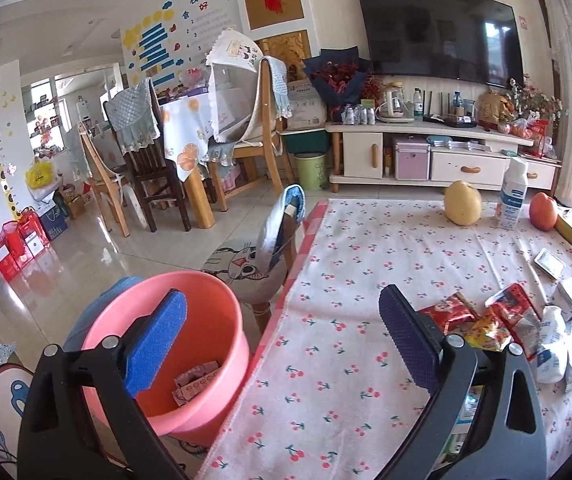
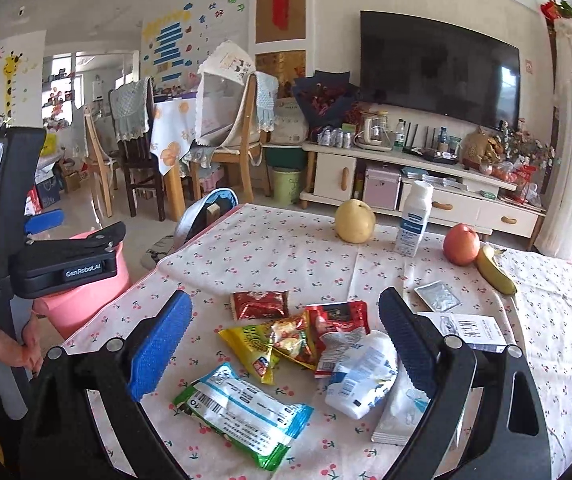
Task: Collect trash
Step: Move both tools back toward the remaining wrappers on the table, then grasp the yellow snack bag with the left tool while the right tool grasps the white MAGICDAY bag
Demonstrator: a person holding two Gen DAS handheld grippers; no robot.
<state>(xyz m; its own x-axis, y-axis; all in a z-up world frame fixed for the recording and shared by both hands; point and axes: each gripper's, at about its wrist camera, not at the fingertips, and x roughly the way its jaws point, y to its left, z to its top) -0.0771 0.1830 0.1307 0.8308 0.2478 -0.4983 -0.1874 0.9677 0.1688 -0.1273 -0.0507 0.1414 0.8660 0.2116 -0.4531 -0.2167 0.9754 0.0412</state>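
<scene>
Pink plastic marked the bin (image 1: 174,344), which stood on the floor just off the table's (image 1: 345,360) near left edge. Some crumpled paper (image 1: 196,380) already lay at its bottom, so at least one piece seemed collected; most of the work looked undone.

The left gripper (image 1: 282,344) hung with its jaws spread wide and nothing between them, one blue pad over the bin's mouth and the other over the cherry-print cloth. The right gripper (image 2: 286,344) was likewise wide and empty, poised above the litter heap.

That heap sat on the near right part of the table: a red wrapper (image 2: 260,304) farthest off, a yellow packet (image 2: 254,350) and a red-and-white pouch (image 2: 335,330) in the middle, a green-edged bag (image 2: 242,410) nearest, a crushed white bottle (image 2: 361,380) touching the pouch, and a tissue pack (image 2: 399,412) partly under the right pad. A foil sachet (image 2: 435,296) and a printed leaflet (image 2: 469,328) lay just right of the pile.

At the far edge a pear (image 2: 354,221), an upright bottle (image 2: 413,220), an apple (image 2: 461,245) and a banana (image 2: 493,268) stood well apart from the litter; these looked like keepers, not trash. By my reckoning nearly the whole pile remained to be carried left into the bin.
</scene>
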